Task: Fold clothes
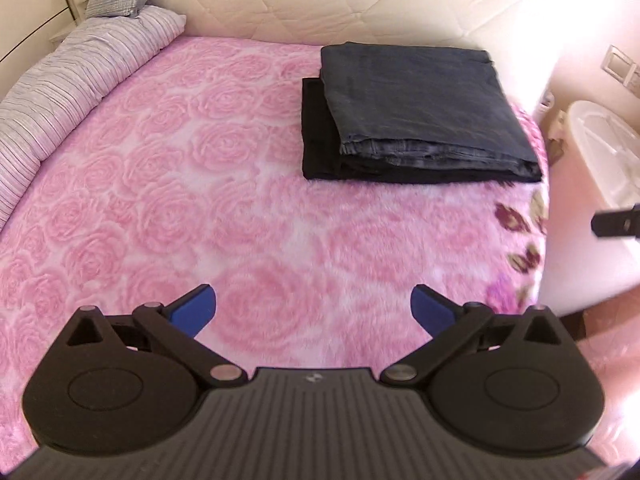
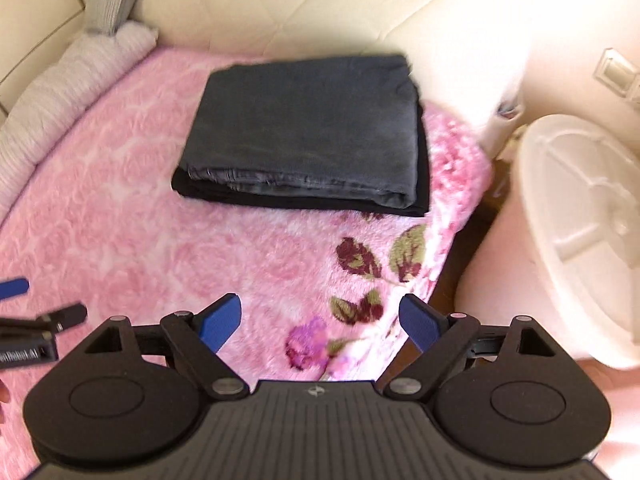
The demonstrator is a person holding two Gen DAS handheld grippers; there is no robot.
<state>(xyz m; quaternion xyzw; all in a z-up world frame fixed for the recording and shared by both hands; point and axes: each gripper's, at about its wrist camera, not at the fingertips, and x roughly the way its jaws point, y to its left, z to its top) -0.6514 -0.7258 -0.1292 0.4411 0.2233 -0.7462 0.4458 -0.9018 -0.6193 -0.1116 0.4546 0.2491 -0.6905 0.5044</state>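
On the bed ahead: two folded garments lie stacked on a pink rose-patterned blanket point(image 1: 200, 168), well forward of both grippers.
Top garment: dark grey jeans point(image 1: 424, 100), folded into a flat rectangle with layered edges facing the grippers.
Bottom garment: a black garment point(image 1: 316, 136), also folded, its edge peeking out beyond the jeans on the left gripper's left side.
Left gripper point(image 1: 314, 308): blue-padded fingers spread wide, nothing between them, held above bare blanket.
Right gripper point(image 2: 320, 322): fingers likewise wide apart and empty, over the blanket's flowered border near the bed edge.
Position of stack: ahead and to the right of the left gripper; ahead and slightly left of the right gripper.
Beyond the stack: a cream quilted headboard point(image 1: 360, 0); a striped pillow point(image 1: 80, 72) lies far left.
Beside the bed: a white lidded bin point(image 2: 580, 220) to the right of the right gripper.
Handling judgement: denim looks heavy, thick and fairly stiff, not slippery or fragile; layers may slide apart if lifted by one.
Where to grip: probably the near folded edge, pinching all layers together, one gripper toward each corner.
Task state: both visible garments already lie folded; no unfolded clothing shows.
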